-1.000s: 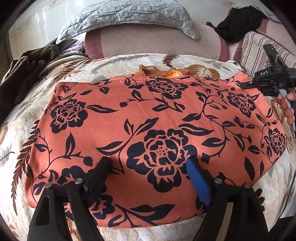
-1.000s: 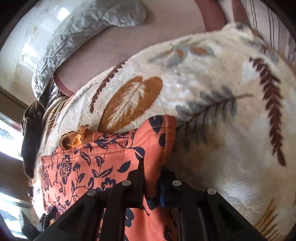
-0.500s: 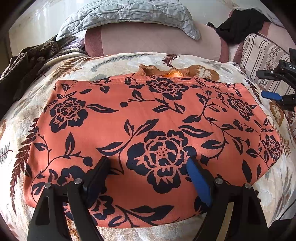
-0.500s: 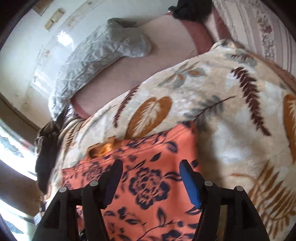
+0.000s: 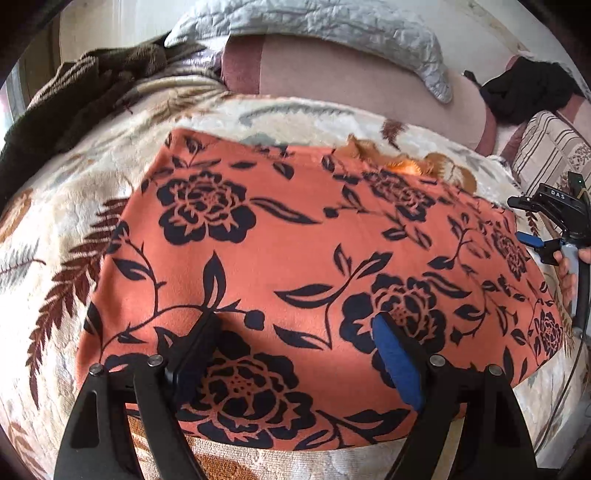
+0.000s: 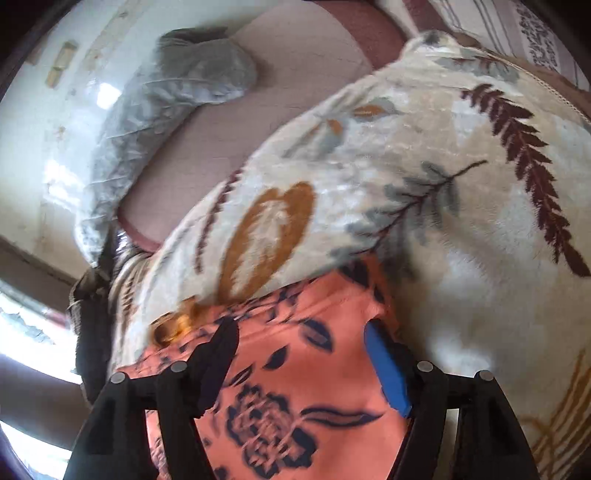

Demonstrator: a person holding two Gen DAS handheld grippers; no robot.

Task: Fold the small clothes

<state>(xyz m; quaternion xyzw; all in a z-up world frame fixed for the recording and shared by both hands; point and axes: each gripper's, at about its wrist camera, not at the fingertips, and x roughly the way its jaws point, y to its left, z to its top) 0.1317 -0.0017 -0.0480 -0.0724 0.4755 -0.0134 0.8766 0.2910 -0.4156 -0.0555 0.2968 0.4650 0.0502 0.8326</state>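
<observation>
My left gripper (image 5: 295,328) hangs wide open over the cloth (image 5: 295,258), gripping nothing. My right gripper (image 6: 299,332) is opening above the cloth's corner on the blanket (image 6: 443,184), holding nothing.

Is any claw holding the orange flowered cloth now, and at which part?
Nothing is held. The left claw stands open over the cloth; the right claw is opening above its corner.

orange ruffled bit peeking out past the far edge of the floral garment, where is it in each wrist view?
Left wrist: orange ruffle sits upper right of centre, just beyond the far edge of the floral garment.
Right wrist: it shows lower left, blurred, at the garment's far edge, above the left finger.
Shared landmark: the grey quilted pillow behind the leaf-print blanket.
</observation>
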